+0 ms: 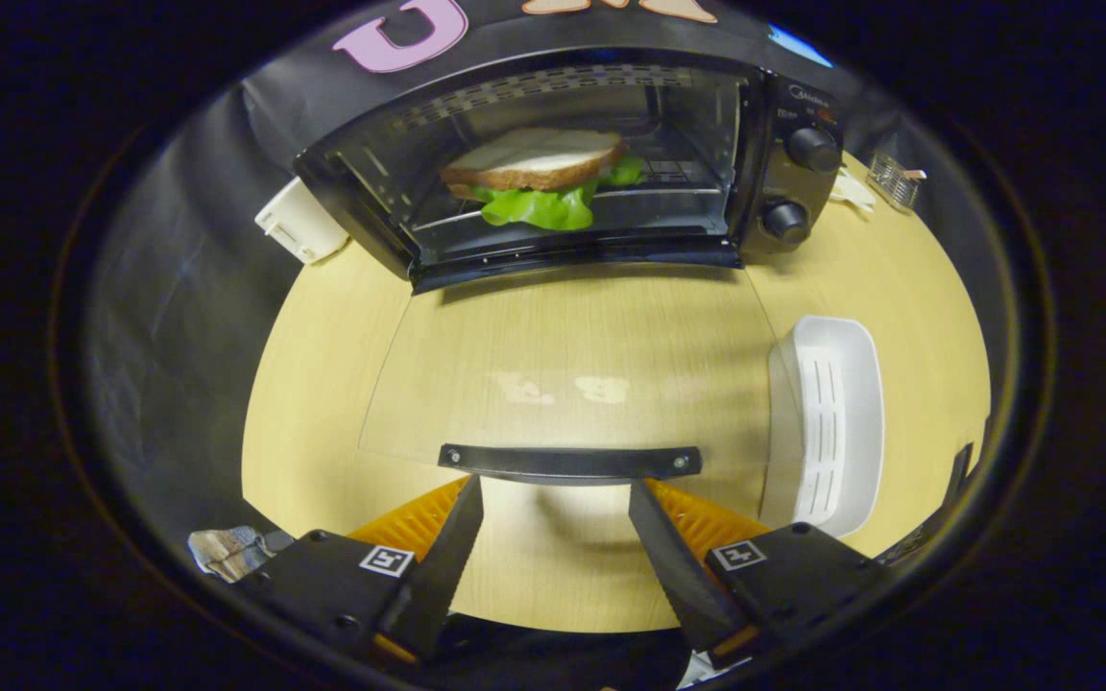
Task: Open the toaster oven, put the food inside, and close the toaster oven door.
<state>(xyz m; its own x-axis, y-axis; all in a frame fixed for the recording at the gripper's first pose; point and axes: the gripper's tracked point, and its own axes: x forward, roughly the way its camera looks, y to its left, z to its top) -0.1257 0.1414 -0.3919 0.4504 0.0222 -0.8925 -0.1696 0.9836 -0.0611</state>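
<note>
Hand-held gripper (556, 489) is spread open, nothing held, two fingers apart with bare tabletop showing in the gap. Fingertips sit right at the near edge of the black bar handle (569, 462) of the oven door; the tips look close to or under the handle, contact cannot be told. Each finger body carries a small square marker tag.

Clear glass door (572, 374) of the toaster oven is swung fully down, lying flat and low over the light wood-grain tabletop (323, 403), hinged at the oven's front bottom edge, handle end toward the fingers. Wood shows through the glass, with some pale reflections on it.

Beyond the door, the black boxy toaster oven (774, 125) stands open at the far side of the tabletop. Inside, on the wire rack, sits the sandwich (539, 178): brown-crust bread slices with green lettuce sticking out at the front. Two black round knobs (813, 149) are stacked on the oven's right panel.

White plastic ribbed oblong tray (836, 422) lies on the tabletop right of the open door, just beside its edge. White boxy object (299, 223) stands against the oven's left side. Small clear container (896, 179) sits far right behind the oven. Crumpled scrap (227, 552) lies by the left finger.
</note>
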